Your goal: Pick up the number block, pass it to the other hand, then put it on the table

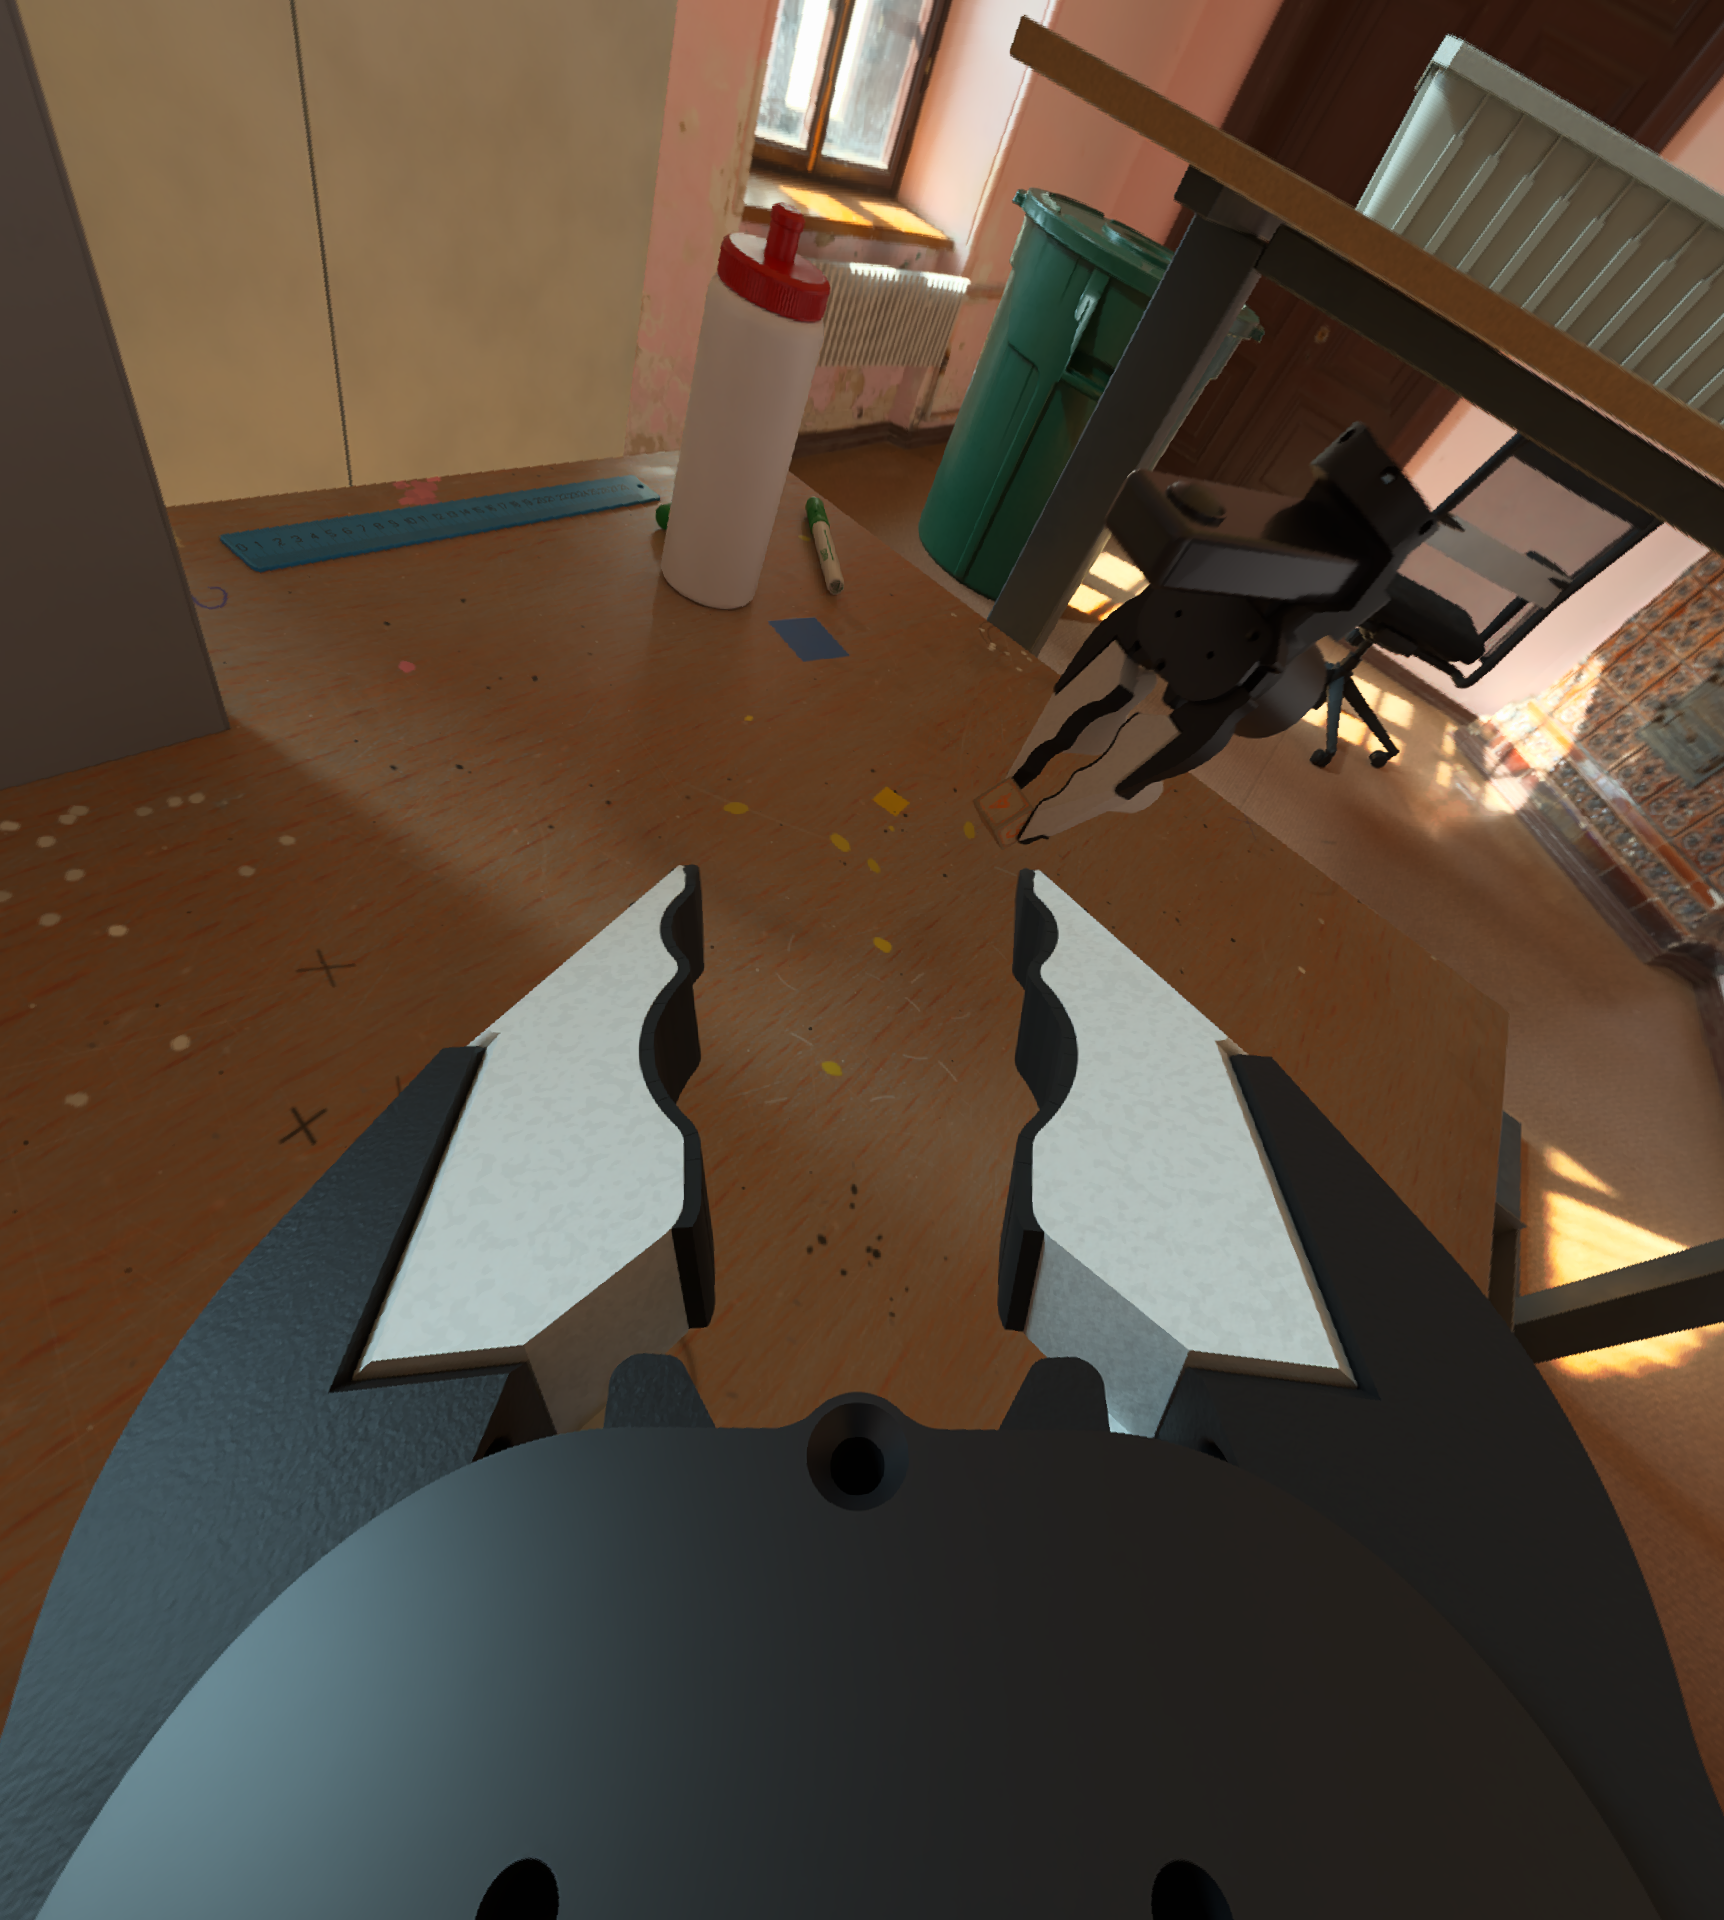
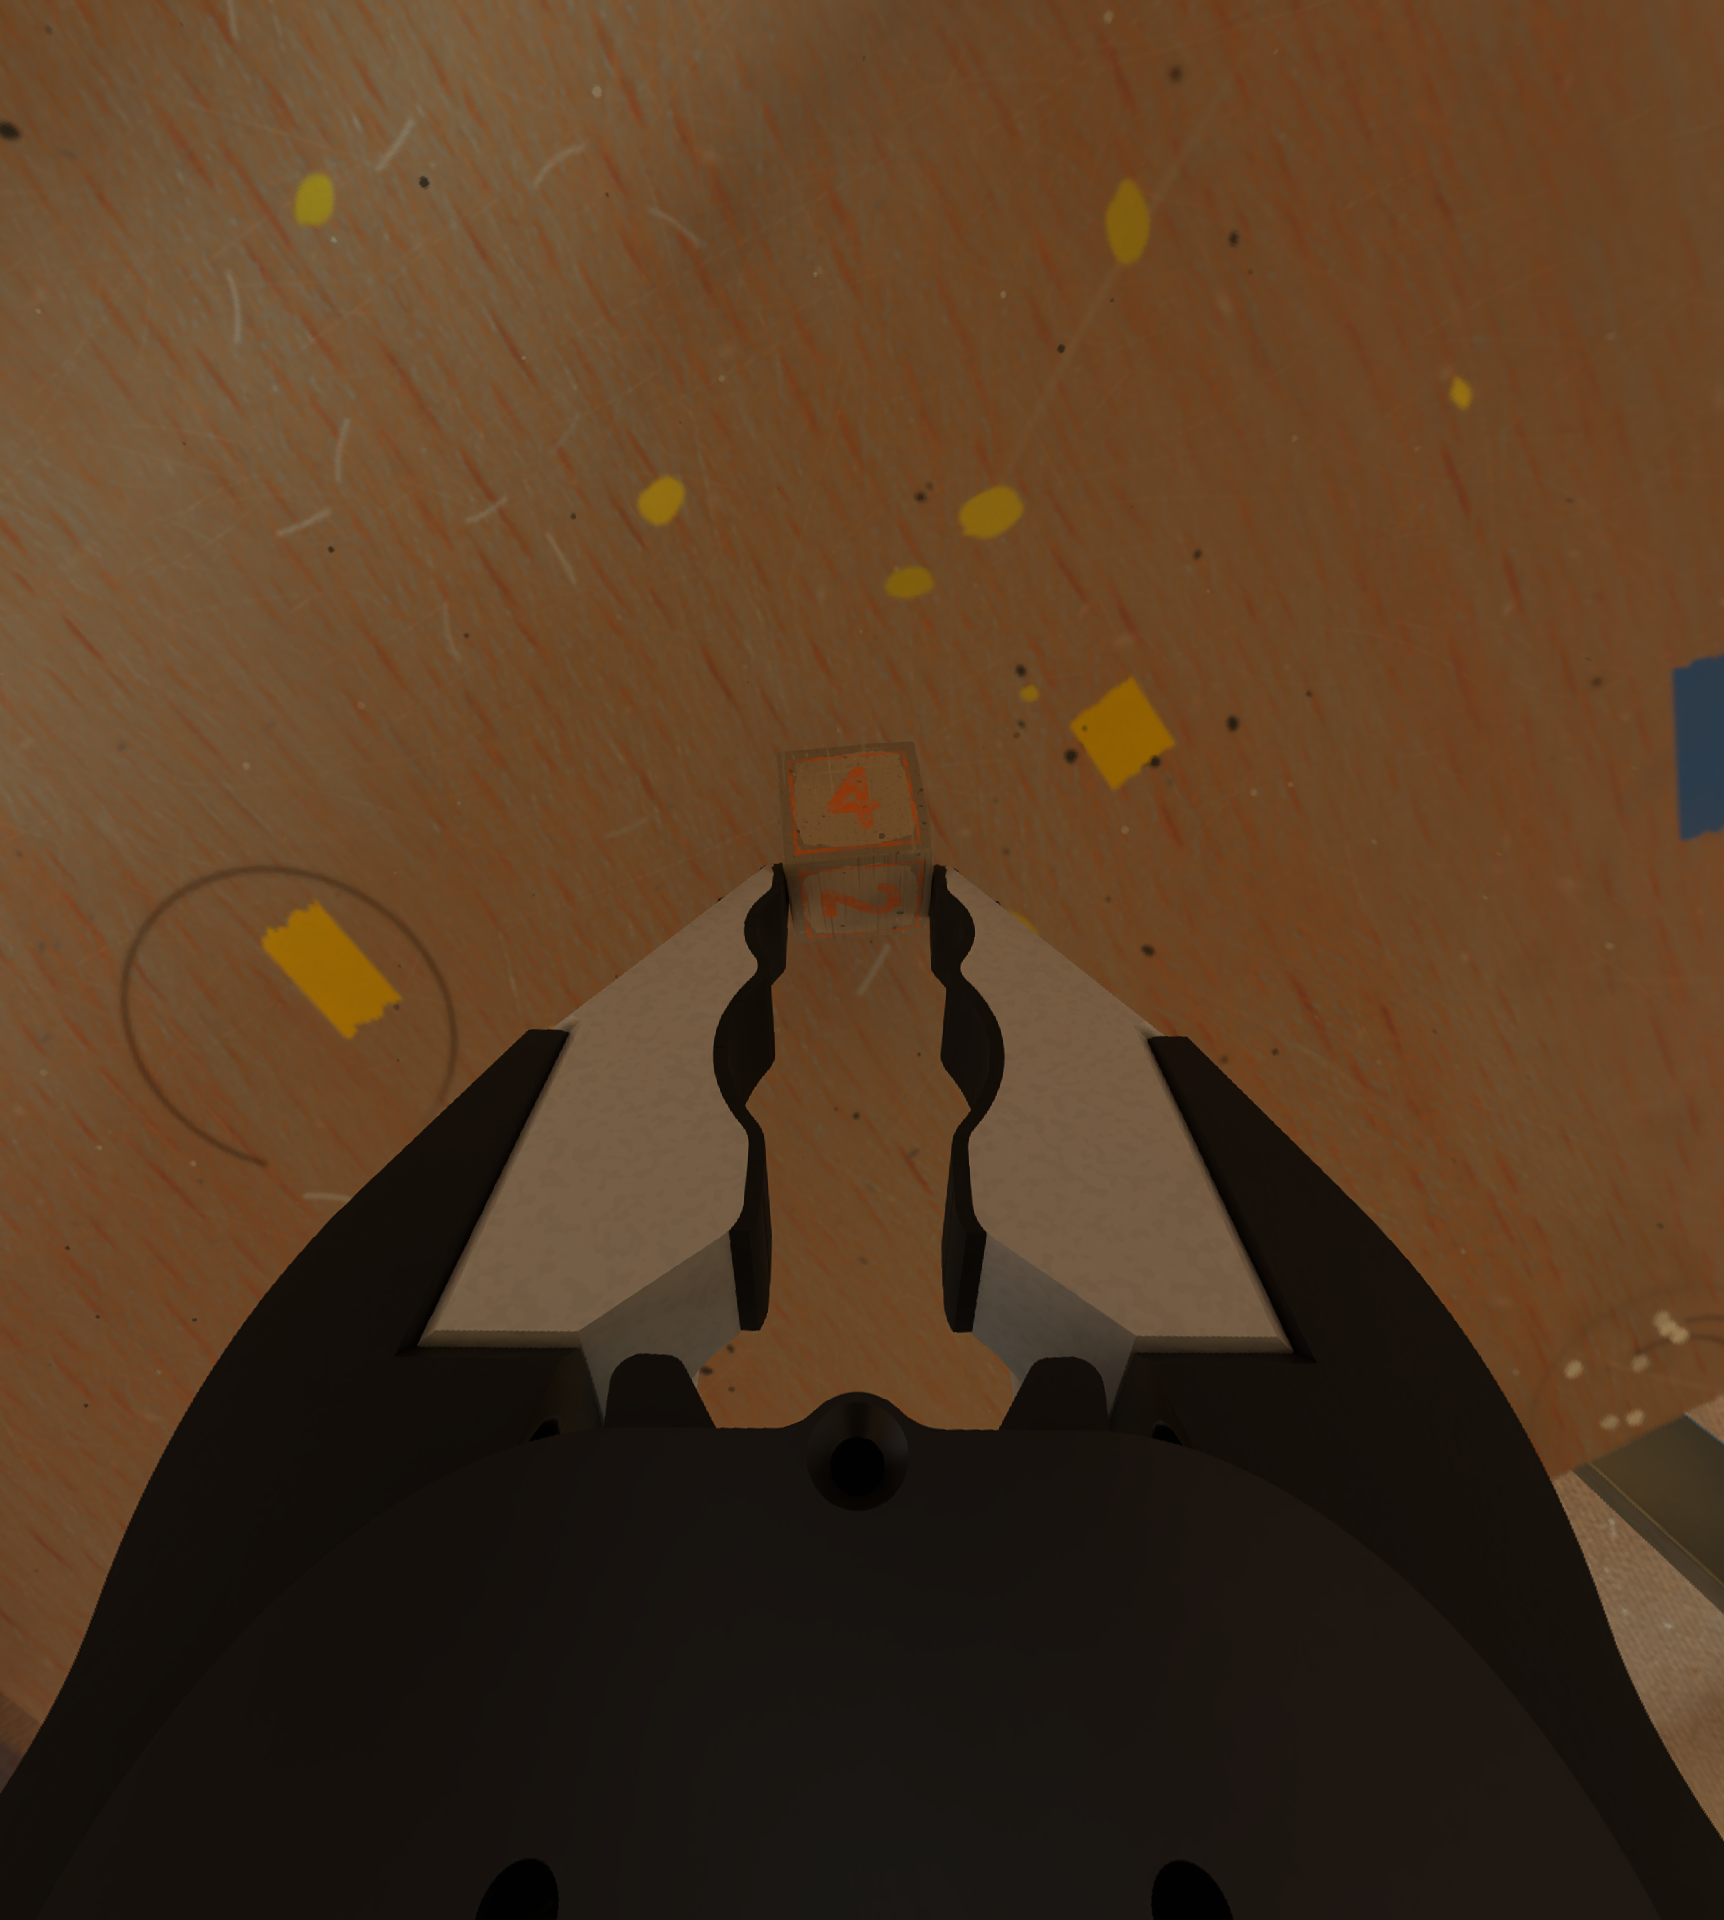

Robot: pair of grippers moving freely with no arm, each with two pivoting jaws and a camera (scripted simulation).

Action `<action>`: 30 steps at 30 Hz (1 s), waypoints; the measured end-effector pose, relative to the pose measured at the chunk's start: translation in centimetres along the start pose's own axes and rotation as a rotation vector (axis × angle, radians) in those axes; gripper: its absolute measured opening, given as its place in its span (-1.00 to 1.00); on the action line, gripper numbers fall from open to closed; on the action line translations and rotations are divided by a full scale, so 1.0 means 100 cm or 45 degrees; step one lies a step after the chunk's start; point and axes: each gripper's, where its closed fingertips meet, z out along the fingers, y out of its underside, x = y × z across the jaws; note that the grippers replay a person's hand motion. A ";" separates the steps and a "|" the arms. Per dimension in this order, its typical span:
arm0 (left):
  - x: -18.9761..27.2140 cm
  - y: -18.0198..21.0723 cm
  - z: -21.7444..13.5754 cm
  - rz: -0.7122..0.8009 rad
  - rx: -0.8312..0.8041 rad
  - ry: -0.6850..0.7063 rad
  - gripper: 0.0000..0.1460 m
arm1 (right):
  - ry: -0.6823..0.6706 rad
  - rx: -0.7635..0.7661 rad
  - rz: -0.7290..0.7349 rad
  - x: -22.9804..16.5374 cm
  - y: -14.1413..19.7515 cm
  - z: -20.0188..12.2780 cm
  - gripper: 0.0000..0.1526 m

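Observation:
The number block [image 2: 853, 800] is a small wooden cube with orange digits on its faces. In the right wrist view my right gripper [image 2: 856, 883] is shut on it, with the fingertips pressed against its two sides. It sits at or just above the wooden table [image 2: 422, 520]; I cannot tell which. In the left wrist view the block [image 1: 998, 808] shows at the tips of the right gripper [image 1: 1022, 821], near the table's right edge. My left gripper [image 1: 858, 883] is open and empty. It hovers over the table, a short way in front of the block.
A white bottle with a red cap [image 1: 733, 436], a blue ruler [image 1: 442, 525] and a green marker [image 1: 823, 545] lie at the far side. A grey box [image 1: 27, 416] stands at the left. A green bin [image 1: 1045, 395] and another table [image 1: 1460, 312] stand beyond the right edge.

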 end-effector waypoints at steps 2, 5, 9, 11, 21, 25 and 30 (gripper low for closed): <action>-0.003 0.001 -0.003 -0.014 0.009 0.002 -0.24 | -0.027 -0.028 0.004 0.001 0.000 0.008 -0.65; -0.008 0.002 -0.007 -0.029 0.012 -0.008 -0.26 | -0.077 -0.116 0.013 -0.001 0.005 0.017 -0.65; -0.013 0.003 -0.009 -0.033 0.010 -0.017 -0.27 | -0.140 -0.188 0.013 -0.003 0.005 0.021 -0.65; -0.016 0.003 -0.010 -0.036 0.010 -0.021 -0.27 | -0.158 -0.235 0.008 -0.003 0.006 0.021 -0.65; -0.033 0.000 -0.026 -0.060 0.047 -0.064 -0.27 | -0.202 -0.229 0.087 0.005 0.001 0.027 -0.65; -0.036 0.000 -0.028 -0.061 0.051 -0.072 -0.27 | -0.213 -0.284 0.074 0.000 0.010 0.033 -0.65; -0.039 0.002 -0.027 -0.071 0.045 -0.071 -0.27 | -0.207 -0.360 0.066 -0.003 0.014 0.030 -0.65</action>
